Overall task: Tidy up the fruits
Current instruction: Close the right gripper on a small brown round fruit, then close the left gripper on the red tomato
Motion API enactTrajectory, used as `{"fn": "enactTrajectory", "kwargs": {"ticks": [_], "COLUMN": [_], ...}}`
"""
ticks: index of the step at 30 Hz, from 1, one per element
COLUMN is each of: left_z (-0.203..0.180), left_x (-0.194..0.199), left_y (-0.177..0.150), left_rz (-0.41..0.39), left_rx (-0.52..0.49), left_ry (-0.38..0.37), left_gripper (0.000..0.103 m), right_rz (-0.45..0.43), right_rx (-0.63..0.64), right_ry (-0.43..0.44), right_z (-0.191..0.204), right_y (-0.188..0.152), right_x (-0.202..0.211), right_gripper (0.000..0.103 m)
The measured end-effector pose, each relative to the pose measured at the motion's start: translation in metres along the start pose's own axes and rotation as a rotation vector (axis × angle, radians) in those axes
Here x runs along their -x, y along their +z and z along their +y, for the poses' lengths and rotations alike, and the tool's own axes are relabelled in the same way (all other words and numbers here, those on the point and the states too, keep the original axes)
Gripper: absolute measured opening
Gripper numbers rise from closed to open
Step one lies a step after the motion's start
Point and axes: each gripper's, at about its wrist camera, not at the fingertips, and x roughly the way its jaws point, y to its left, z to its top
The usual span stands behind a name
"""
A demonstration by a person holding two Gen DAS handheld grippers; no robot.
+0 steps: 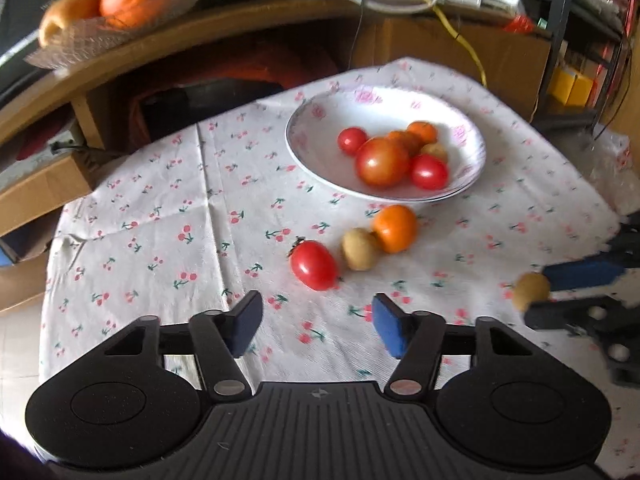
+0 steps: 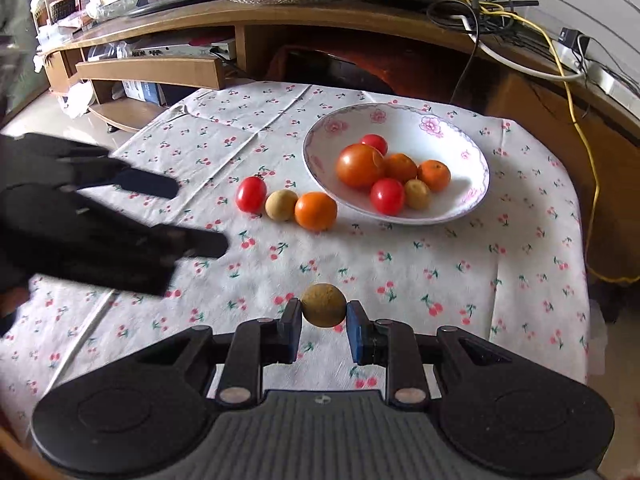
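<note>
While three fruits wait loose on the cloth-covered tabletop (image 2: 440,280), the right tongs (image 2: 324,326) clench a small brown fruit (image 2: 324,305) above the cloth, apparently bound for the bowl (image 2: 452,136). The left tongs (image 1: 318,322) hang released before the cherry tomato (image 1: 314,265), brown fruit (image 1: 360,249) and tangerine (image 1: 395,228), seemingly lined up for collection; beyond, the bowl holds six fruits.

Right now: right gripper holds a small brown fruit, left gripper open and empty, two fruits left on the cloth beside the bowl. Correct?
Not quite: three fruits are on the cloth beside the bowl, not two: cherry tomato, brown fruit, orange. The right wrist view shows it. The rest stands.
</note>
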Motion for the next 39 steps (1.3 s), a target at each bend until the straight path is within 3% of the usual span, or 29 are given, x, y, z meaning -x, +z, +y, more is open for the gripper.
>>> {"fn": "enactTrajectory", "kwargs": {"ticks": [5,13,18,26,39], "left_z": [0.002,0.004,0.002,0.000,0.002], "left_x": [-0.020,-0.029,-0.029,-0.025,-0.012], "left_y": [0.008,0.012,0.011,0.008,-0.005], "left_rz": [0.011,-0.010,-0.031,-0.028,-0.020], "left_rx": [-0.050,-0.024,-0.015,-0.016,0.041], "left_ry": [-0.010,-0.035,-0.059,-0.051,-0.046], "left_gripper": [0.065,0.067,0.054,0.046,0.046], "right_rz": [0.008,0.009,0.034,0.066,0.085], "right_rx": [-0.022,-0.020,-0.022,-0.038,-0.036], "right_ry": [0.047,0.073,0.064,0.052,0.047], "right_z": [-0.001,0.001,-0.002,-0.004,-0.005], "right_y": [-0.001,0.009,0.006,0.002,-0.002], "right_x": [-0.004,-0.015,-0.024,-0.029,-0.030], "right_gripper": [0.025,0.025,0.025,0.025,0.025]}}
